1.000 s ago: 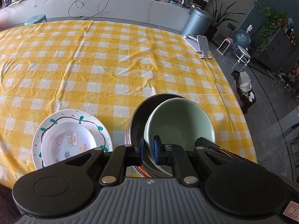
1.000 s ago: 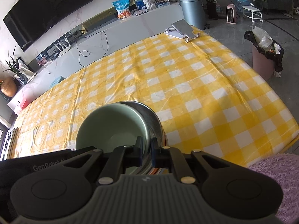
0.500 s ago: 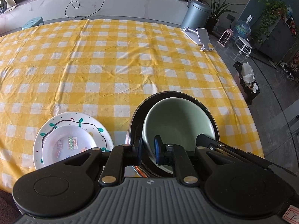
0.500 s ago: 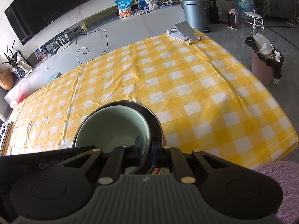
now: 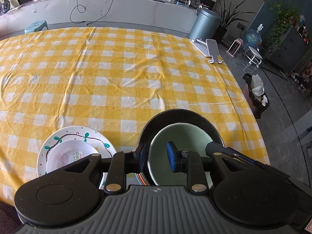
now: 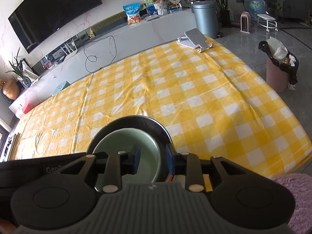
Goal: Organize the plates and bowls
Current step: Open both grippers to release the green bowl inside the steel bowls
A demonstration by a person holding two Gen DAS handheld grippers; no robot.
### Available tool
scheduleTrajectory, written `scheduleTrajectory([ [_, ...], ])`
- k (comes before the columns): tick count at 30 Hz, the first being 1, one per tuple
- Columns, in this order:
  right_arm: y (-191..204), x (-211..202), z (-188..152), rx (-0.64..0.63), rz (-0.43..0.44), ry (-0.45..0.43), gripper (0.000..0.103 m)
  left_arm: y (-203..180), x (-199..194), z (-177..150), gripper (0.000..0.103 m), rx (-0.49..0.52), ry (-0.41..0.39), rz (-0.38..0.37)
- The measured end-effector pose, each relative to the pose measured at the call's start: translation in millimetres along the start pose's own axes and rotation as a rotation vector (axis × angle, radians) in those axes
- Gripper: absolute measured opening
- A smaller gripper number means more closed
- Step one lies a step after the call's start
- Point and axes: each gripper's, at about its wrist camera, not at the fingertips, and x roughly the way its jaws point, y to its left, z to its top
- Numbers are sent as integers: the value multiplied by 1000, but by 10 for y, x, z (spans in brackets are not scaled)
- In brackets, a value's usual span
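Since earlier frame, both claws let go: left claw [image 5: 157, 159] and right claw [image 6: 153, 159] opening, rims between pads, untouched. We see green bowl [image 5: 179, 144] nested in dark bowl [image 5: 181, 117] on surface below claws. Plates [image 5: 64, 148] left. Stacking looks done.

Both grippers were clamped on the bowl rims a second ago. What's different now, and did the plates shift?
Both grippers are letting go: the left gripper and right gripper have jaws opening, each straddling the rims of the green bowl and dark metal bowl it nests in. The green bowl now sits deeper, more centred. The stacked plates beside it and the tablecloth look unchanged.
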Motion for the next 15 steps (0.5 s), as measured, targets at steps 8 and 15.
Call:
scheduleTrajectory([
  [8, -49, -161, 68, 14, -4, -50, 45, -30, -197, 26, 47, 32, -54, -23],
  [15, -59, -289, 50, 10, -3, -76, 58, -46, -434, -12, 68, 77, -130, -49],
])
